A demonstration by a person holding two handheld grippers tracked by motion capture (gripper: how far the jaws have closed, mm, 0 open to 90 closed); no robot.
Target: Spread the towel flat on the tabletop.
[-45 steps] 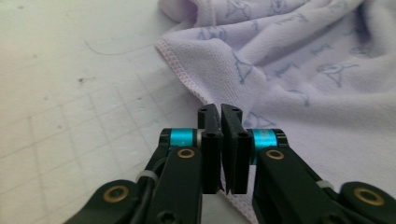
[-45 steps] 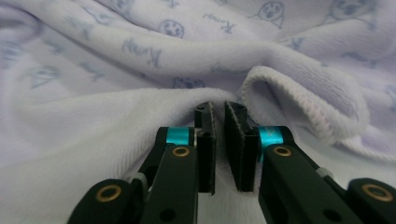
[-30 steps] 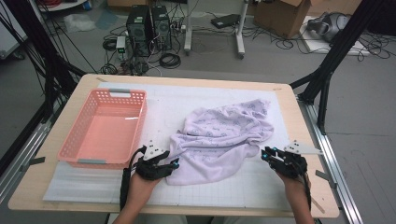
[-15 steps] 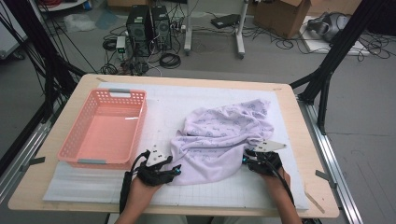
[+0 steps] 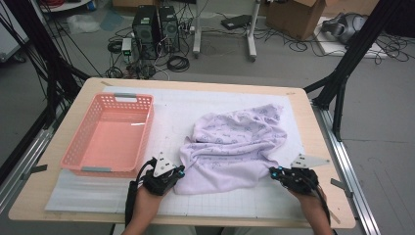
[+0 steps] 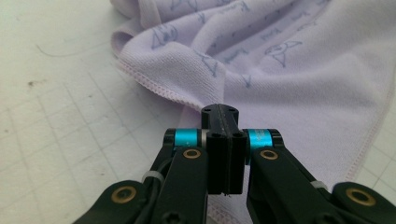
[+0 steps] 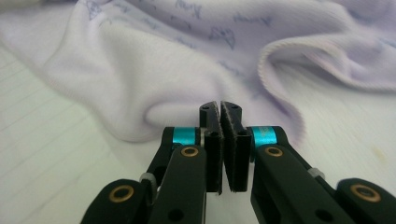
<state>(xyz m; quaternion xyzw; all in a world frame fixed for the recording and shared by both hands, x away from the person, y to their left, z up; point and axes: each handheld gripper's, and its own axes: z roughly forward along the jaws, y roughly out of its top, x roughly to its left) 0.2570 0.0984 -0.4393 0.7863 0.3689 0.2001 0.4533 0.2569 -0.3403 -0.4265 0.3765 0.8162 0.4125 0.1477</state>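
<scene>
Lilac printed terry towel (image 5: 235, 147): crumpled on white grid mat (image 5: 171, 112), right of pink plastic basket (image 5: 110, 134).
High view: left gripper (image 5: 180, 170) and right gripper (image 5: 272, 171) at towel's near edge.
Left gripper view: jaws just closed, clenched on towel hem (image 6: 187, 100).
Right gripper view: jaws just closed together; whether a towel fold (image 7: 140, 107) is pinched, cannot tell.

towel (image 7: 187, 70) edge blurred, cut off by frame top and sides

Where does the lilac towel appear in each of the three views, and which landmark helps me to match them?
High view: the lilac towel lies crumpled at the middle of the table, right of the pink basket.
Left gripper view: it covers the upper right, its stitched edge just beyond the tool tips.
Right gripper view: it spans the top half, a fold bulging before the tool tips.
Shared landmark: the white grid mat beneath the towel.
</scene>
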